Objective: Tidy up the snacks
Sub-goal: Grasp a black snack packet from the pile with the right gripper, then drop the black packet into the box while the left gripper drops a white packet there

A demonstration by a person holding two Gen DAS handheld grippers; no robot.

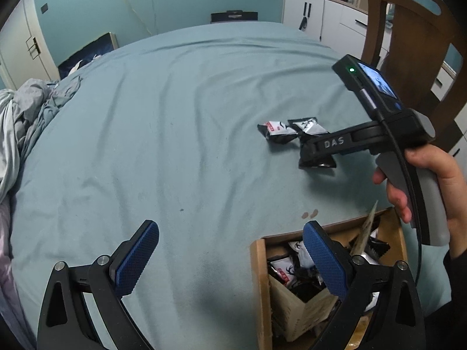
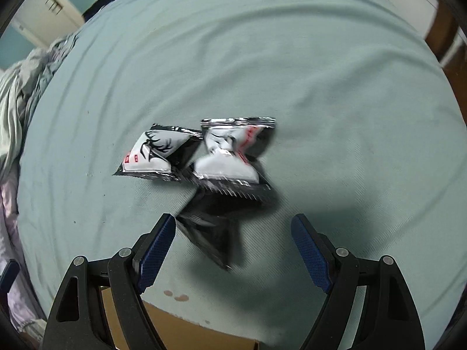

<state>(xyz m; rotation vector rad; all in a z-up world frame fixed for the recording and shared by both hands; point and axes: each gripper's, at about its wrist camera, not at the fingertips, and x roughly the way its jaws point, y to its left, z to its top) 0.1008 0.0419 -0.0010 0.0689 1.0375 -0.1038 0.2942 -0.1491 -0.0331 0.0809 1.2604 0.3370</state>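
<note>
A wide bed covered with a pale blue sheet (image 1: 175,134). Near its front edge sits an open cardboard box (image 1: 259,277), already holding several black-and-white snack packets (image 1: 284,271). Beyond the box, further onto the sheet, three loose packets (image 2: 224,160) lie touching one another, one of them face down and all black. A hand (image 1: 432,186) holds the right gripper (image 2: 233,239) pointing down over that dark packet, jaws spread wide and gripping nothing. The left gripper (image 1: 230,250) hangs at the box's left rim, one blue pad (image 1: 324,256) over the box, released and empty
</note>
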